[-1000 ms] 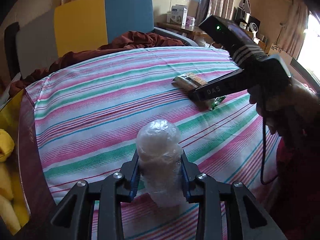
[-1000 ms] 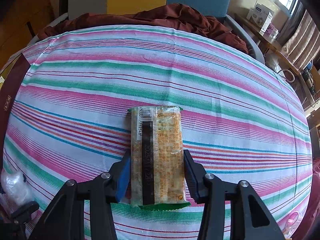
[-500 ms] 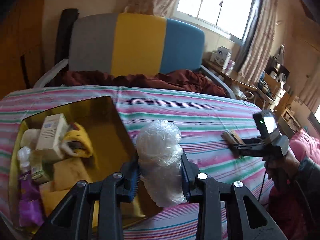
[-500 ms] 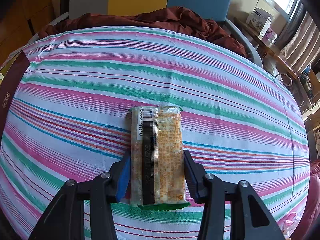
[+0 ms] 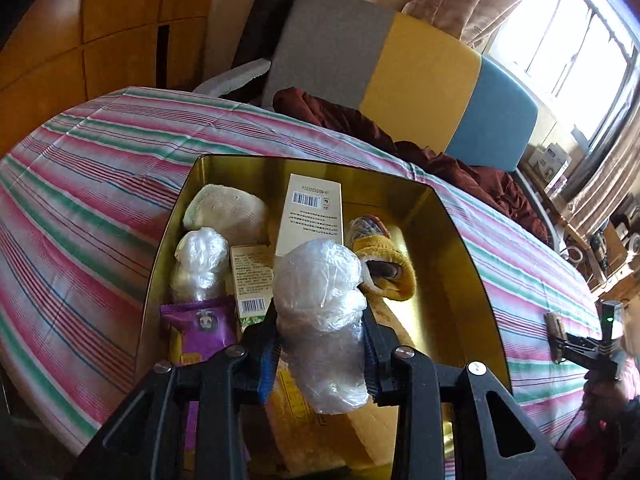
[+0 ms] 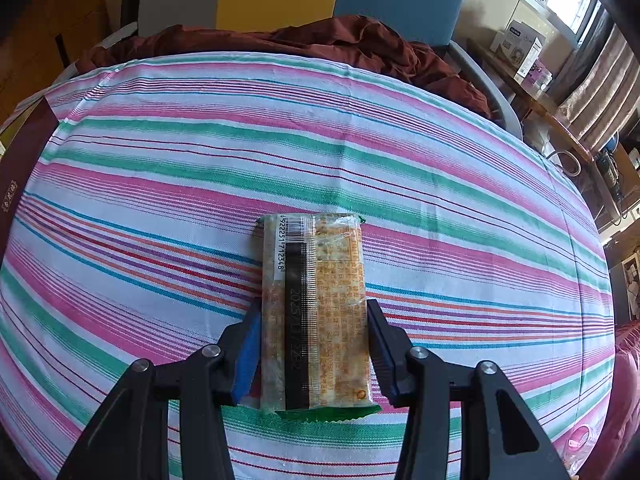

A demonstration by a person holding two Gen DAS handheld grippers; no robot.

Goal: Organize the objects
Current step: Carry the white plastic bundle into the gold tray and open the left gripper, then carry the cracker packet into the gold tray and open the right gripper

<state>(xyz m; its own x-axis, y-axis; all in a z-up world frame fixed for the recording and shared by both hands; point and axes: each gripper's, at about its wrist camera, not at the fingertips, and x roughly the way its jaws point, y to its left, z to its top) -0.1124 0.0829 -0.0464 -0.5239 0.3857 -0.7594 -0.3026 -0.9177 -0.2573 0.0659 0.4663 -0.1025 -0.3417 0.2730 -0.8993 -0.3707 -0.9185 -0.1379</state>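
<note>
A clear plastic-wrapped bundle (image 5: 322, 320) is clamped tight in the jaws of the left gripper (image 5: 320, 354), and it is held above the open gold box (image 5: 460, 264), where a purple packet (image 5: 202, 326), a white carton (image 5: 312, 210) and a yellow slipper (image 5: 382, 268) are already packed. Over on the striped bed cover (image 6: 160, 184), a cracker packet (image 6: 316, 312) is lying flat, pinched between the right gripper's (image 6: 314, 354) jaws.
</note>
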